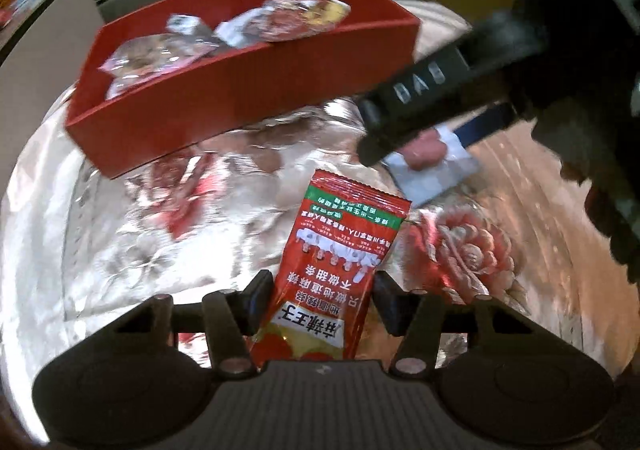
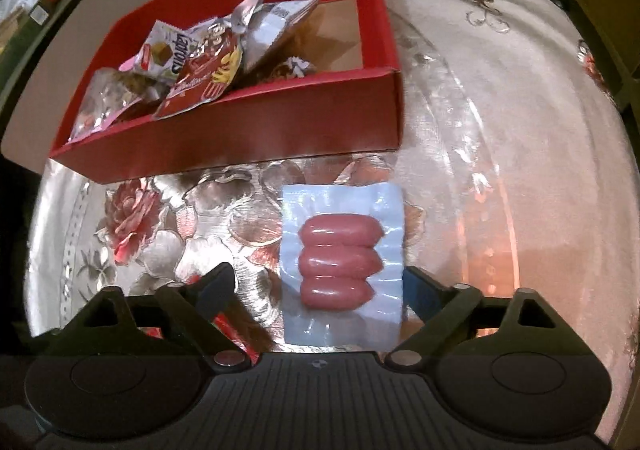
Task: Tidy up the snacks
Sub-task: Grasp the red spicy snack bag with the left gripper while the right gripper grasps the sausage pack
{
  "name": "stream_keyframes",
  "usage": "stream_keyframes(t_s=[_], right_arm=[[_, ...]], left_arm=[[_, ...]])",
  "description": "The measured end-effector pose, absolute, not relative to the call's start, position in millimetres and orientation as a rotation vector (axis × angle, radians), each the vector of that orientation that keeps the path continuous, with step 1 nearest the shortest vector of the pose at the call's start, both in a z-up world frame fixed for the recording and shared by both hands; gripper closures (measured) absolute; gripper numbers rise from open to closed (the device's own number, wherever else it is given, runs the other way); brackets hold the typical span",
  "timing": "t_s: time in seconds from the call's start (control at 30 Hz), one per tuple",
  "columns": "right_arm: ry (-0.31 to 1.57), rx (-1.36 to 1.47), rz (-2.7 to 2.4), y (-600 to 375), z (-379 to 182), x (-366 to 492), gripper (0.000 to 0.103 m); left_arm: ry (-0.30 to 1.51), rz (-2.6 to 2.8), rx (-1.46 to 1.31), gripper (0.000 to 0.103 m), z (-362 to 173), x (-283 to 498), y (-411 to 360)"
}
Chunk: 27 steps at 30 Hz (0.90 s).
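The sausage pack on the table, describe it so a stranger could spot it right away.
Find the red box on the floral tablecloth. Just in front of it, near its right corner, lies the sausage pack. It is clear plastic with three pink sausages, unlike the printed wrappers in the box.

Snack packets [image 2: 192, 61] lie in the box [image 2: 248, 137]; sausage pack [image 2: 340, 262] before it on the table [image 2: 500, 129]

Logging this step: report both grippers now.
Left gripper: shut on the red snack packet.
Right gripper: open around the sausage pack.
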State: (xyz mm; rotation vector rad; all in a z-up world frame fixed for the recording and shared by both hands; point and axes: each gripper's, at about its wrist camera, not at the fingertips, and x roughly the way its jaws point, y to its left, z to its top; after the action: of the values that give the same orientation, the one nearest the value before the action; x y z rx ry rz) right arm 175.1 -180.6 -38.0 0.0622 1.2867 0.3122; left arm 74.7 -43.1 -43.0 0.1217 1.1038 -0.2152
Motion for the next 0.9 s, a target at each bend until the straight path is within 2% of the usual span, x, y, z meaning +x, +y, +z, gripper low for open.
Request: stream_keyframes(t_s=[0.17, 0.27, 0.3, 0.37, 0.6, 0.67, 0.7, 0.73, 0.83, 0.9], right_arm=[[1.256, -0.059, 0.302, -168.0, -39.8, 166.5, 0.013], [1.232, -0.126, 0.286, -164.5, -39.1, 160.3, 0.027], [1.229, -0.138, 0.273, -166.6, -37.3, 160.0, 0.035], [1.236, -0.111, 0.275, -174.0, -34.2, 161.4, 0.040], [1.230, -0.074, 0.291, -189.6, -23.2, 154.7, 0.041], [1.217, -0.053, 0.301, -194.1, -16.6, 153.2, 0.045], [1.211, -0.037, 0.307, -197.5, -13.4, 152.9, 0.058], [1.218, -0.016, 0.313, -200.2, -12.2, 153.7, 0.063], [1.224, -0.011, 0.316, -200.2, -11.2, 149.5, 0.061], [1.225, 0.008, 0.294, -203.4, -14.1, 149.6, 0.055]], left_arm=[[1.125, -0.203, 0.079, 0.055, -43.8, 84.4, -33.1], [1.124, -0.196, 0.065, 0.055, -41.0, 84.9, -30.4], [1.122, -0.192, 0.057, 0.055, -39.3, 85.0, -28.6], [1.117, -0.189, 0.039, 0.055, -36.7, 86.0, -22.6], [1.107, -0.184, 0.007, 0.054, -33.3, 88.2, -15.2], [1.104, -0.188, 0.003, 0.054, -32.3, 88.0, -15.6], [1.104, -0.190, 0.001, 0.054, -32.1, 87.6, -15.9], [1.103, -0.191, -0.001, 0.054, -31.6, 87.6, -15.7], [1.107, -0.192, 0.001, 0.054, -31.8, 87.1, -15.8], [1.109, -0.189, -0.002, 0.054, -32.7, 87.8, -15.3]])
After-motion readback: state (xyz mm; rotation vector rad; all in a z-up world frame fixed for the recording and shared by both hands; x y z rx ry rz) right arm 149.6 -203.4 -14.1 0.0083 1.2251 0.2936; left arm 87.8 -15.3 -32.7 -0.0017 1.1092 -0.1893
